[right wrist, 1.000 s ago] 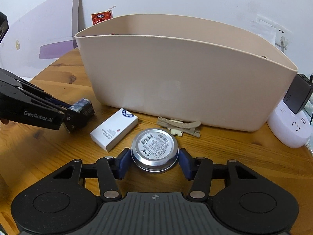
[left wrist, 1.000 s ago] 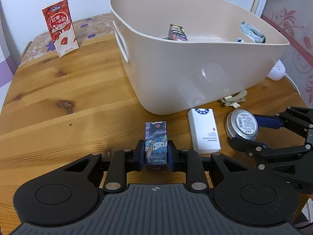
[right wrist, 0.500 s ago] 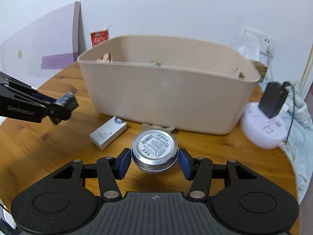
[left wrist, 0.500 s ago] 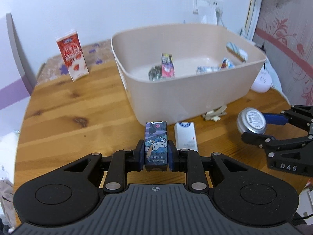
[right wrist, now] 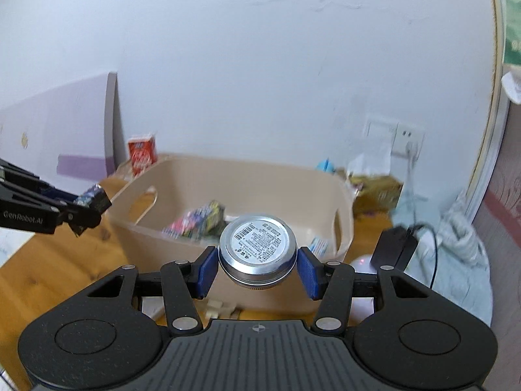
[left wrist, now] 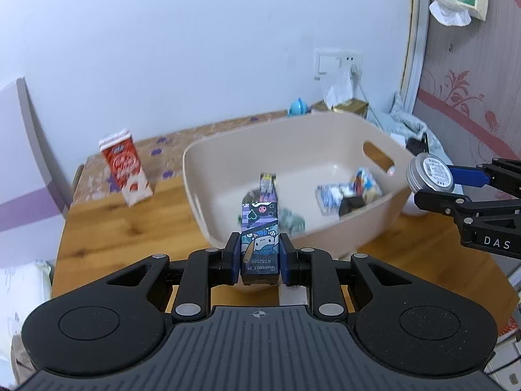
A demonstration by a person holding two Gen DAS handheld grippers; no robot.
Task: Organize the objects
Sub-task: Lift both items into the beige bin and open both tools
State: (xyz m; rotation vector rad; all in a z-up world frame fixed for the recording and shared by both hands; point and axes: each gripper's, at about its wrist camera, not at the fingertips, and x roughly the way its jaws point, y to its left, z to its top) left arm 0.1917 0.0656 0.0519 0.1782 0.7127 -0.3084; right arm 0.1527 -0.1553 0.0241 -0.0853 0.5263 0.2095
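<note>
The left gripper (left wrist: 260,257) has its blue fingers (left wrist: 233,259) nearly together, pinching a narrow cartoon-printed box (left wrist: 260,234) raised above the bench (left wrist: 130,224). The right gripper (right wrist: 257,262), at three o'clock from it, has fingers (right wrist: 206,267) set a little wider, clamping a round silver tin (right wrist: 258,248) with a label on top. Beyond both, at twelve o'clock, sits a beige tub (left wrist: 329,140) holding blurred wrapped packets (left wrist: 345,192). A red carton (left wrist: 125,166) stands at ten o'clock.
</note>
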